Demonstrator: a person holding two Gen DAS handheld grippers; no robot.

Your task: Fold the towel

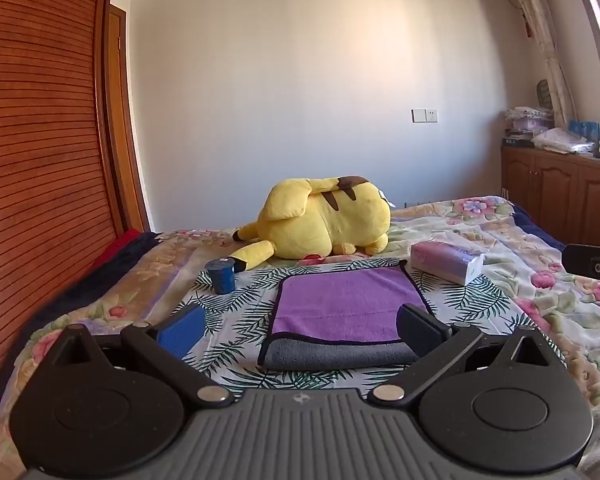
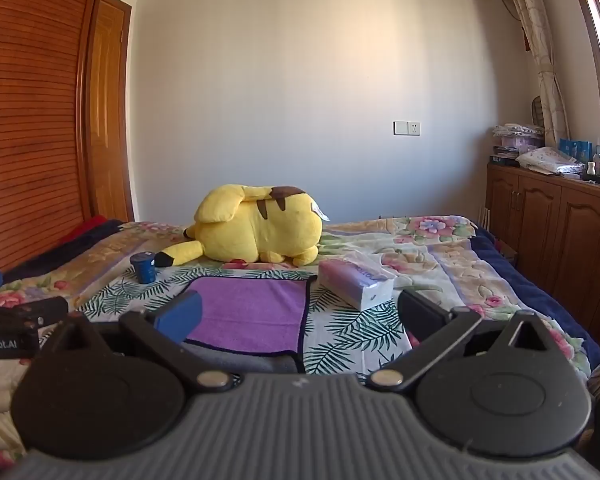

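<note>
A purple towel (image 1: pixel 346 304) with a grey underside and dark trim lies folded flat on the leaf-print cloth on the bed; its folded edge faces me. It also shows in the right wrist view (image 2: pixel 248 312). My left gripper (image 1: pixel 300 330) is open and empty, its jaws standing wide just above the towel's near edge. My right gripper (image 2: pixel 300 316) is open and empty, over the towel's right edge. Part of the right gripper shows at the right edge of the left wrist view (image 1: pixel 596 270).
A yellow plush toy (image 1: pixel 320 220) lies behind the towel. A blue cup (image 1: pixel 220 276) stands to the towel's left and a tissue pack (image 1: pixel 446 260) to its right. A wooden wardrobe (image 1: pixel 40 160) is on the left, cabinets (image 2: pixel 560 232) on the right.
</note>
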